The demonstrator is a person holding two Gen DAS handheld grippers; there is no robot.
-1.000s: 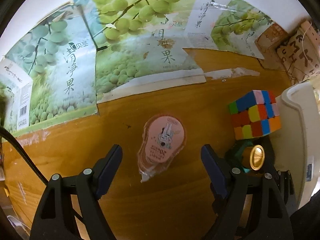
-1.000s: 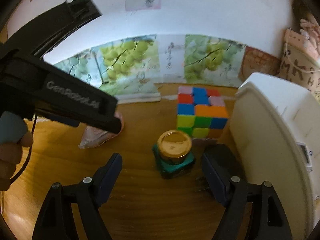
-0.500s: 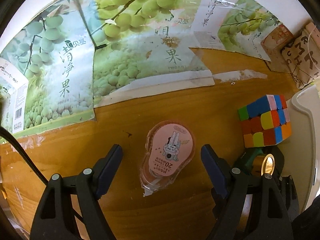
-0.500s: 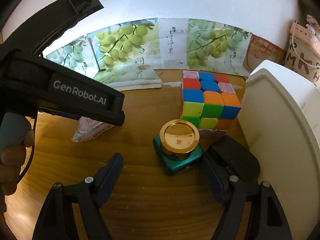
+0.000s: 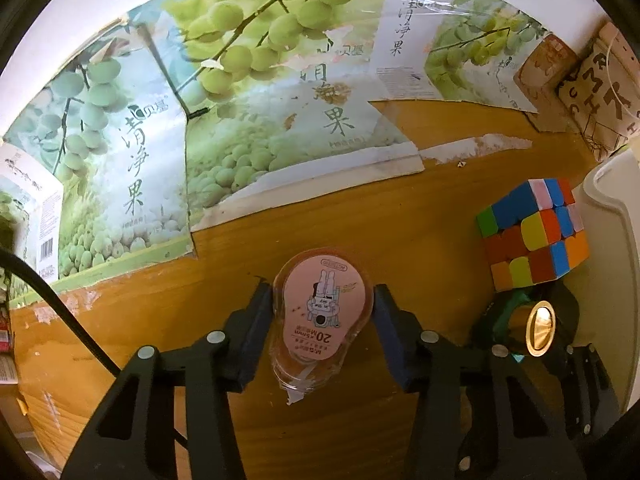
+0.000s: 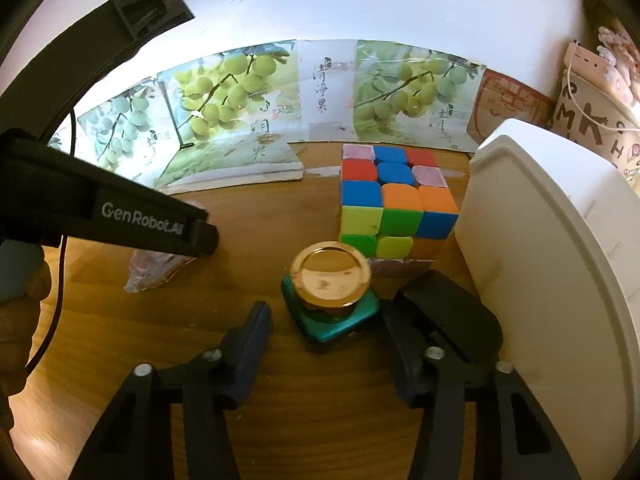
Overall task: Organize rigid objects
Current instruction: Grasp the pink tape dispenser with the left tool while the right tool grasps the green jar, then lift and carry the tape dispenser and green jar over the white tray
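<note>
The pink correction-tape dispenser (image 5: pixel 322 312), still in its clear wrapper, lies flat on the wooden table (image 5: pixel 400 224) squarely between the jaws of the left gripper (image 5: pixel 322 316). Its long axis runs along the gripper's pointing line, narrow tail toward the camera, so the jaws span its short width. They have just been closing, and both pads now meet the wrapper's sides: the left gripper is clamped on the dispenser.

To the right, the small teal bottle with a gold cap (image 6: pixel 330 300) stands upright on the table, centred ahead of the right gripper (image 6: pixel 326 328). Its jaws have also just been closing; the right pad sits against the bottle's base, while a narrow gap shows at the left pad, so I cannot tell whether the grip is made.

Just behind the bottle sits a Rubik's cube (image 6: pixel 394 204), and beside that a white bin (image 6: pixel 560 240). The right hand is the nearer to both, so its load probably needs only a short carry.
</note>
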